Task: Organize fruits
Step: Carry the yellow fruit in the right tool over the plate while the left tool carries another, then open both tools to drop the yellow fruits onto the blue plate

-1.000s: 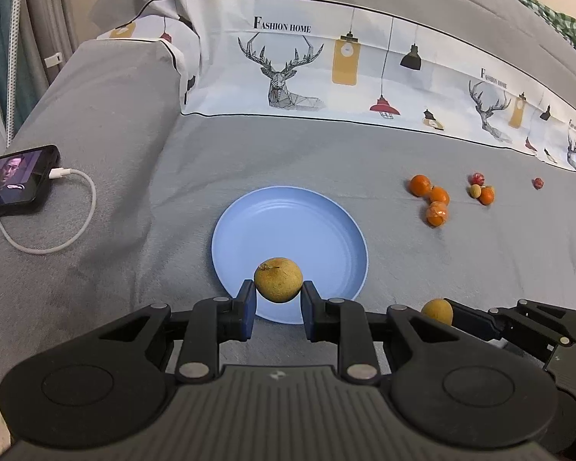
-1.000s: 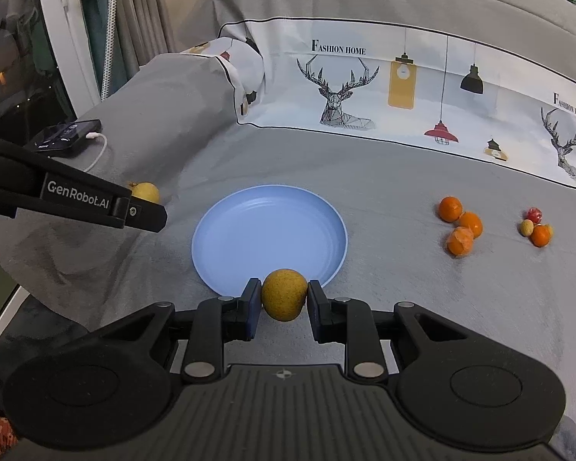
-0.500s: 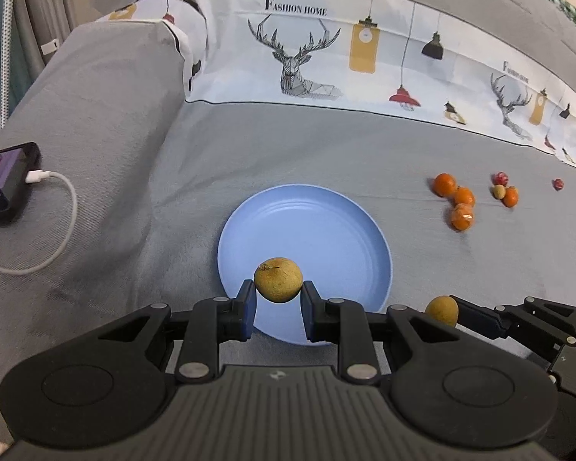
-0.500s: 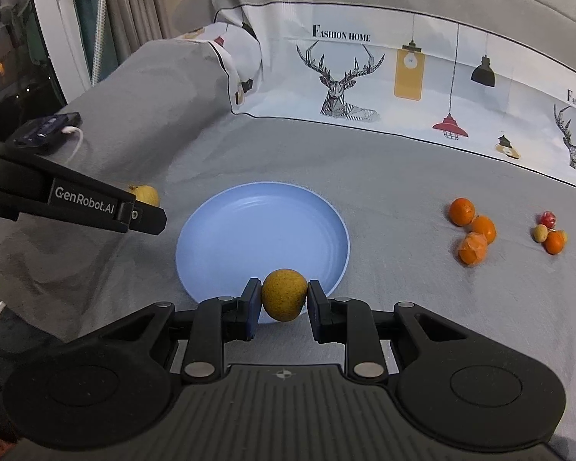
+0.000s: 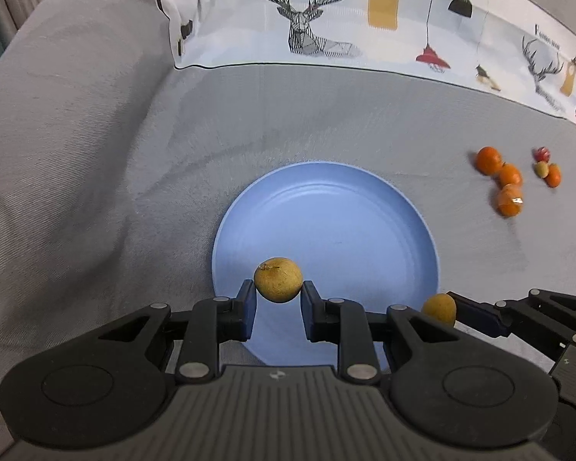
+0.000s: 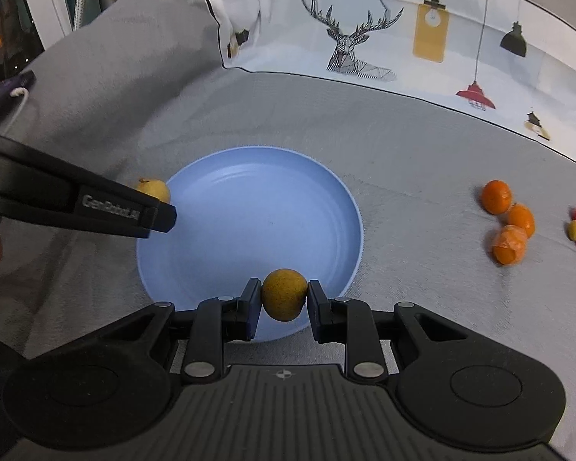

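**A:** ok so both grippers are carrying fruit. The left gripper [image 5: 278,299] is clamping a round brownish-yellow fruit with a tiny stem [image 5: 278,279] and hanging it over the near-left part of the round light-blue plastic plate [image 5: 364,207]. The right gripper [image 6: 284,307] is squeezing a second round yellow-brown fruit [image 6: 284,294] over the plate's near rim [image 6: 349,269]. Nothing's lying in the plate itself.

**B:** what's one cam getting that the other isn't?

**A:** The right wrist cam is showing the left gripper from the side [image 6: 161,217], a black finger with a white logo, and its fruit is peeking out behind the tip [image 6: 155,189]. It's also catching a dark phone with a white cable [image 6: 7,90] on the grey bedspread [image 6: 403,146] at far left. In the left cam only a sliver of white cable is showing at the left edge, but you're seeing the right gripper [image 5: 451,309] coming in low on the right with its fruit [image 5: 439,307] at the tip.

**B:** and the loose stuff?

**A:** A cluster of three small oranges [image 5: 505,180] is sitting well off to the right of the plate, and a few smaller red, yellow and orange fruits [image 5: 545,167] are lying just past them.

**B:** anything different from a second ago?

**A:** Both grippers are moving forward and staying clamped. The plate is looming way bigger, and the phone has slid out of the left view.
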### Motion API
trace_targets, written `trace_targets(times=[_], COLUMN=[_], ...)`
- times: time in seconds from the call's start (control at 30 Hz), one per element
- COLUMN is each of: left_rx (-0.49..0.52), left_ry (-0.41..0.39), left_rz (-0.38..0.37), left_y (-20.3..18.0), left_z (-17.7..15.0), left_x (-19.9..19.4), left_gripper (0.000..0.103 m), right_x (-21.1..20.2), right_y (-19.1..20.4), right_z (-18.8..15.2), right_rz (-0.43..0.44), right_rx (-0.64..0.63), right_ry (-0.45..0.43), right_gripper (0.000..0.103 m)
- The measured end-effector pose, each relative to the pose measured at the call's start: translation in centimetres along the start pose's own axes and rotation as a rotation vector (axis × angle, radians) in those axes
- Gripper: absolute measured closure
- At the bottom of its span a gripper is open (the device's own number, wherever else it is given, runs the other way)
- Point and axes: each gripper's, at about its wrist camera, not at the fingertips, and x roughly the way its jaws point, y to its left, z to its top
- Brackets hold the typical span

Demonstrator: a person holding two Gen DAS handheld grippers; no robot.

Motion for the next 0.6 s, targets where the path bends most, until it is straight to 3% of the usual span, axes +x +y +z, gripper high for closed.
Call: trace_targets(times=[0.23,0.27,0.3,0.33,0.37,0.4,0.43,0.47,0.6], left_rx=[0.027,0.028,0.029,0.030,0.028,0.026,0.022,0.027,0.033], left_ry=[0.047,0.048,0.046,0.037,0.012,-0.018,-0.048,-0.058,-0.091], left_rz=[0.033,0.033,0.031,0.028,0.025,0.028,0.037,0.041,0.064], left_y=[-0.3,-0.3,-0.3,-0.3,-0.2,-0.2,-0.2,-0.1,0.1], left_z=[0.5,0.6,0.6,0.7,0.7,0.6,0.4,0.2,-1.3], left_x=[2.9,3.1,3.1,3.0,2.6,2.0,1.1,0.4,-3.0], left_gripper=[0.076,0.071,0.048,0.032,0.006,0.000,0.000,0.000,0.000], right_x=[2.2,2.6,2.9,3.1,3.2,3.1,2.7,2.2,-0.8], right_y=[-0.3,-0.3,-0.4,-0.4,-0.4,-0.3,-0.2,-0.1,0.2], right_z=[0.5,0.5,0.6,0.7,0.9,1.0,1.1,1.1,0.1], right_rz=[-0.010,-0.008,0.000,0.004,0.001,-0.013,-0.031,-0.040,-0.022], right_rx=[-0.013,-0.015,-0.017,-0.016,-0.016,-0.017,-0.022,-0.026,-0.032], right_ry=[0.029,0.036,0.045,0.049,0.050,0.046,0.035,0.024,0.020], right_gripper=[0.076,0.076,0.076,0.073,0.058,0.047,0.029,0.019,0.011])
